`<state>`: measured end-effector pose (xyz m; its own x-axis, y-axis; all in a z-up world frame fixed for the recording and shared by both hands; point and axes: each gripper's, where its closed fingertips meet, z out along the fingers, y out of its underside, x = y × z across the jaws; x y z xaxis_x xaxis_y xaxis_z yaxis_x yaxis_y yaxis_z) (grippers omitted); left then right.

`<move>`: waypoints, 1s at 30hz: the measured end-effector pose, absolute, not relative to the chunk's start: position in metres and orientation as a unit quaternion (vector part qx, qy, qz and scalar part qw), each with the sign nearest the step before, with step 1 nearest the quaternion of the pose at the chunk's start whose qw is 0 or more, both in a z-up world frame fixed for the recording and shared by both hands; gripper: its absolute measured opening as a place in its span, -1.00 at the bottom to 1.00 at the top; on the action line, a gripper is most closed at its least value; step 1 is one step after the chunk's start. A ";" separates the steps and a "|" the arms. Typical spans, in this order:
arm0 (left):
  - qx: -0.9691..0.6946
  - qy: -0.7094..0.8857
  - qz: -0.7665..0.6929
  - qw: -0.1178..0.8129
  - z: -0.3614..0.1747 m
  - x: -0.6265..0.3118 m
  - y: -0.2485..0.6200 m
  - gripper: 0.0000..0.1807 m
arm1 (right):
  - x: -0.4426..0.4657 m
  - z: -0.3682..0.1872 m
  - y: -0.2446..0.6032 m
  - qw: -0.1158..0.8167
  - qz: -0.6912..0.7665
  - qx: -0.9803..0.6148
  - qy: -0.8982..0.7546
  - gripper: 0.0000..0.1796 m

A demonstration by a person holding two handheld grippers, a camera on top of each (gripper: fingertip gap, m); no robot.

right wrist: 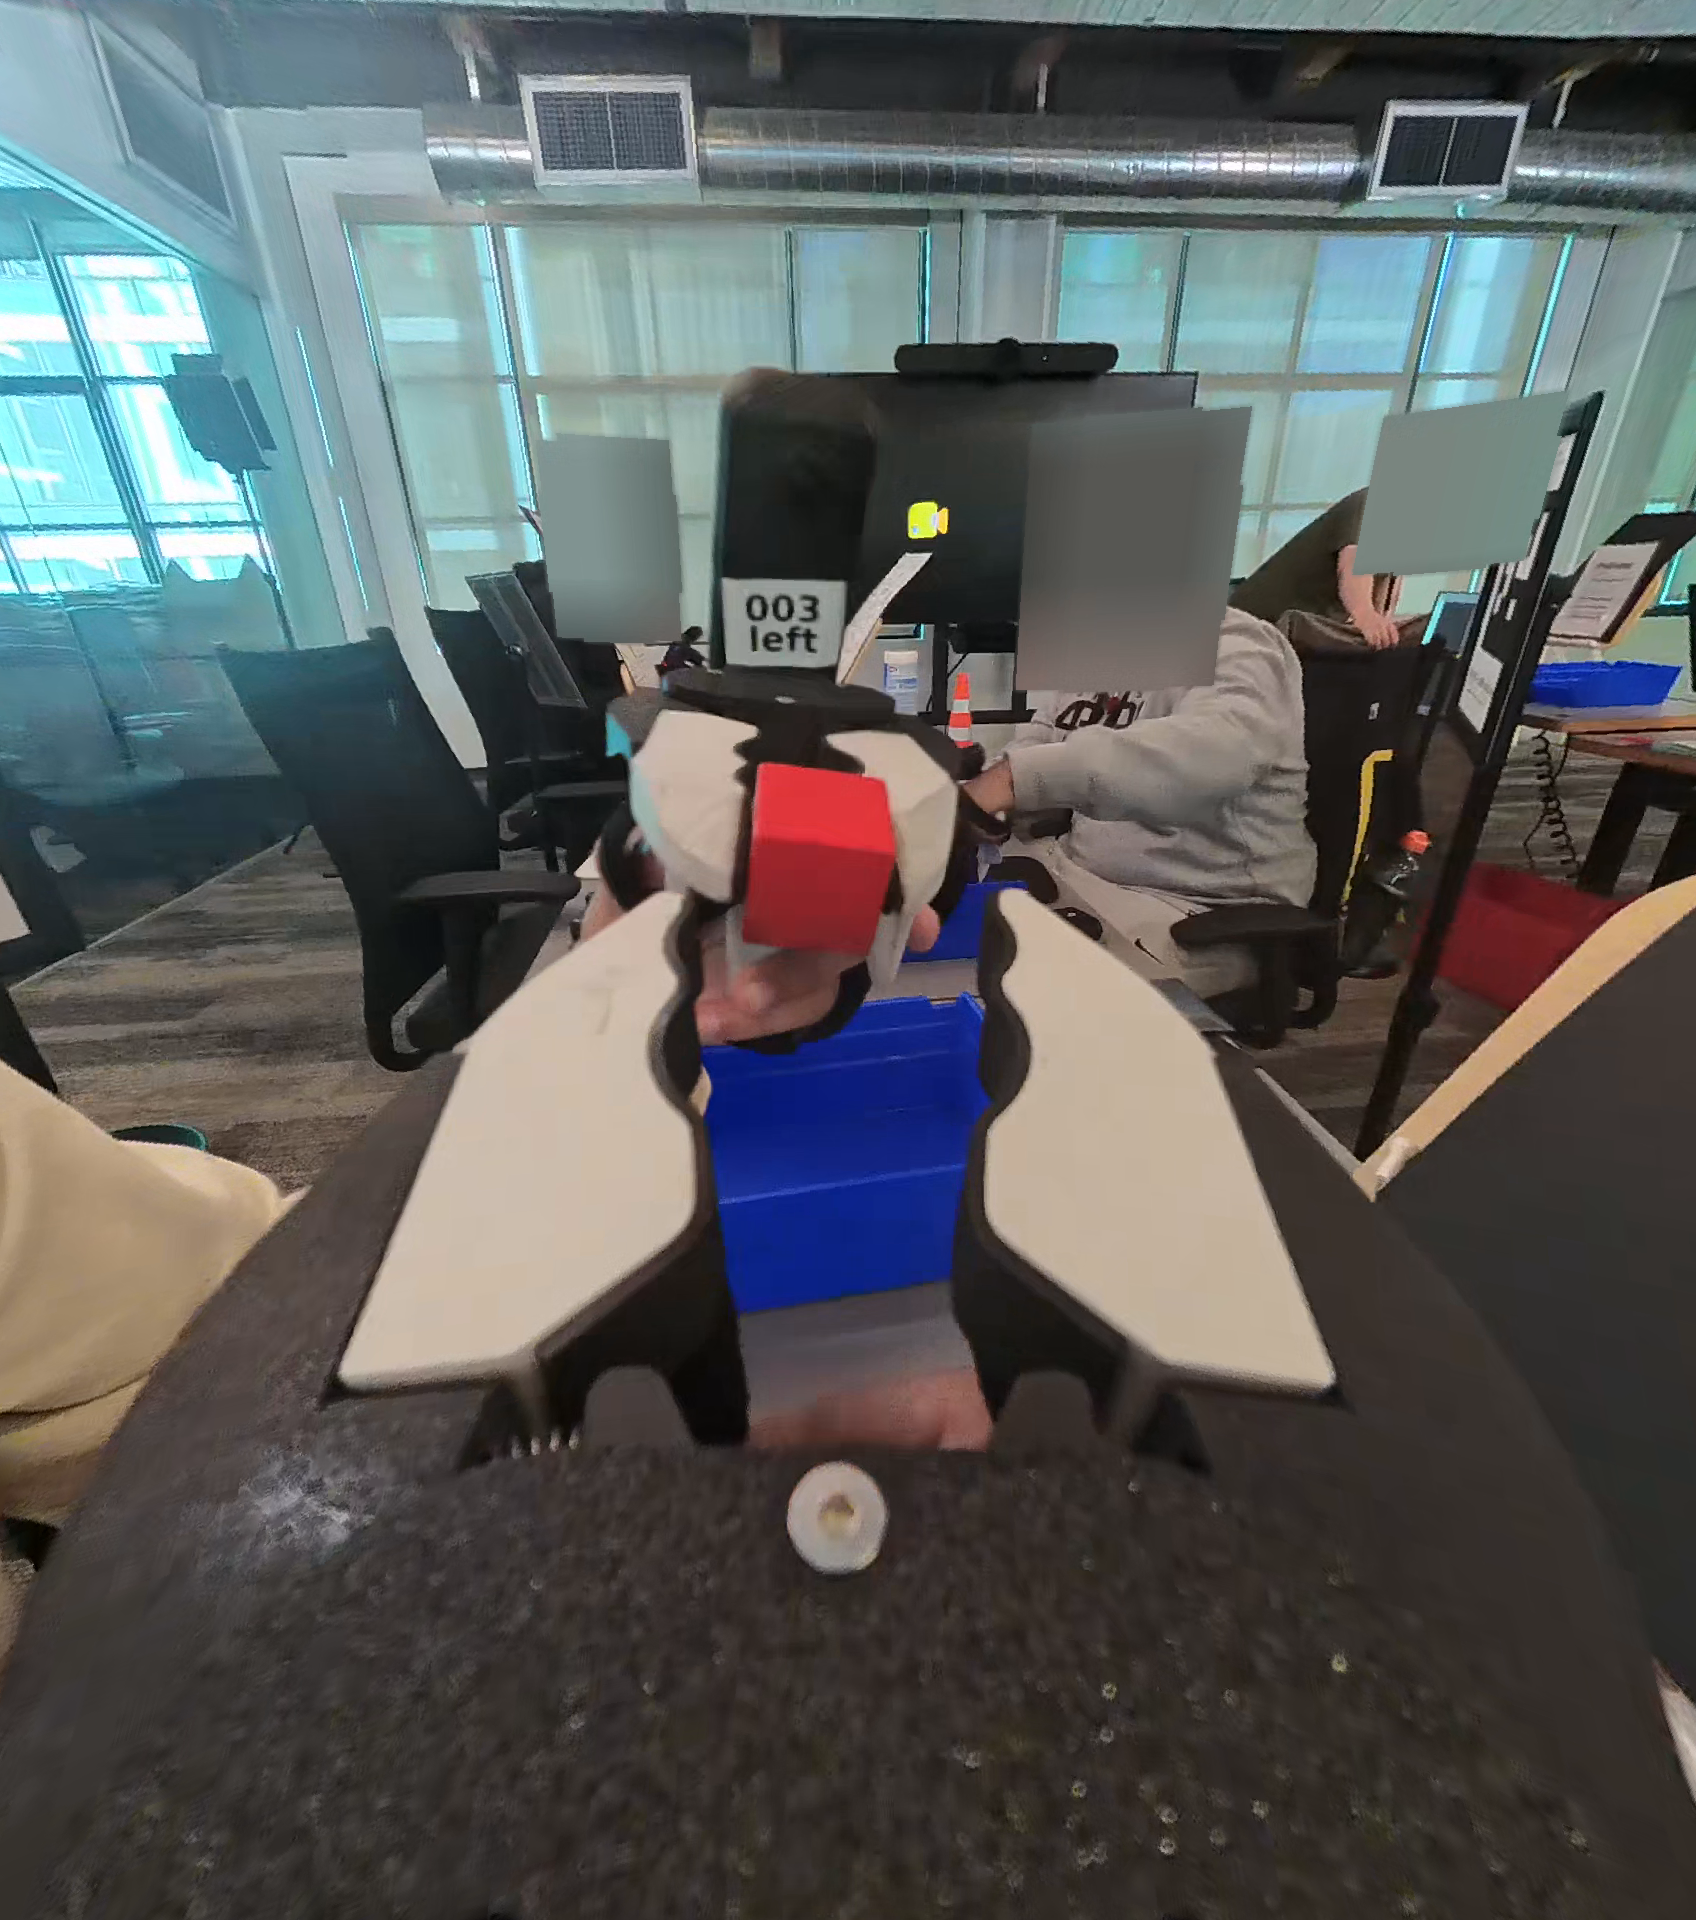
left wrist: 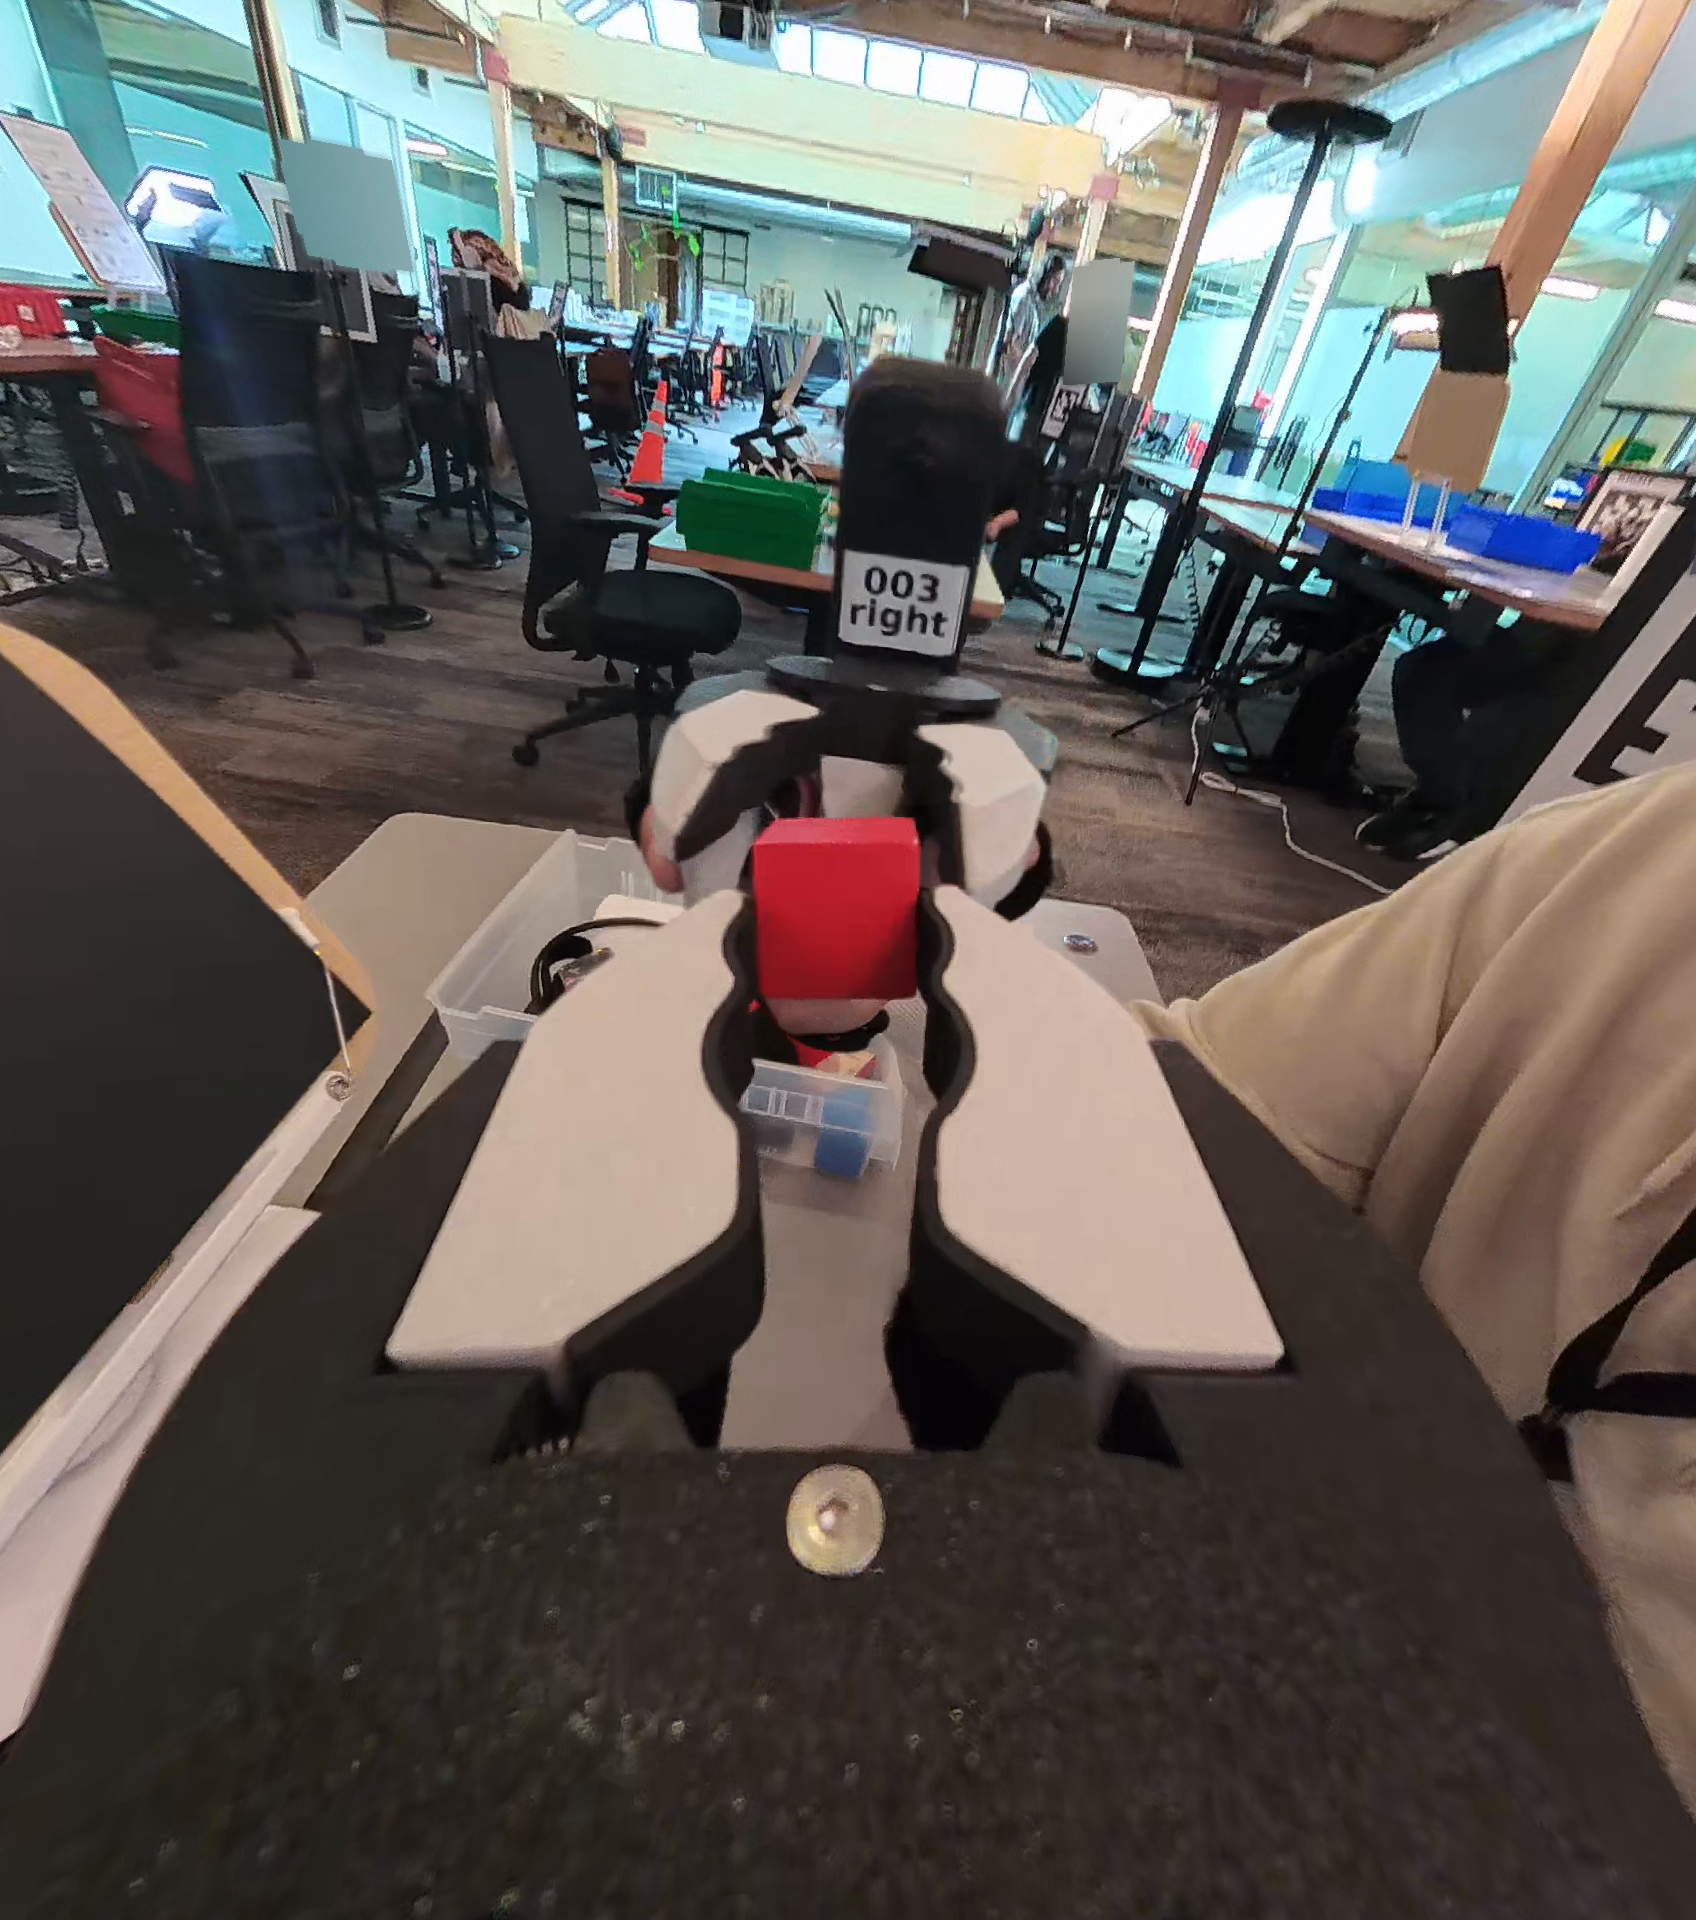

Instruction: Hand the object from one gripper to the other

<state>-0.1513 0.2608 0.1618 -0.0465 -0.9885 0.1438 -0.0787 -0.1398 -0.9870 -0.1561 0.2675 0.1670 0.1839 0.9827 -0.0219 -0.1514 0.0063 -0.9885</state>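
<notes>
The left gripper (left wrist: 836, 940) pinches the solid red cube (left wrist: 836, 906) at its fingertips, aloft. Facing it, the right gripper (right wrist: 836, 935) is spread, not yet around the cube. Releasing early would likely drop it.

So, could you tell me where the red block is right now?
The red block sits clamped between the left gripper fingertips, mid-frame in the left wrist view. In the right wrist view it faces the open right gripper, above the blue bin.
</notes>
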 end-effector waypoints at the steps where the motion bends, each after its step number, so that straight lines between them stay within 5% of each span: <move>1: -0.540 0.500 -0.522 0.432 0.160 -0.148 0.259 -0.69 | -0.157 0.167 0.267 0.576 0.495 -0.506 -0.409 -0.44; 5: -0.544 0.506 -0.507 0.437 0.158 -0.140 0.256 -0.69 | -0.154 0.173 0.260 0.566 0.519 -0.488 -0.416 -0.70; 12: -0.551 0.499 -0.489 0.456 0.159 -0.133 0.254 -0.69 | -0.147 0.177 0.257 0.544 0.530 -0.482 -0.436 -0.71; 22: -0.592 0.413 -0.548 0.422 0.175 -0.151 0.255 -0.43 | -0.136 0.182 0.267 0.682 0.309 -0.465 -0.472 -0.71; 30: -0.557 0.480 -0.482 0.477 0.173 -0.152 0.250 -0.49 | -0.134 0.198 0.261 0.558 0.579 -0.451 -0.388 -0.71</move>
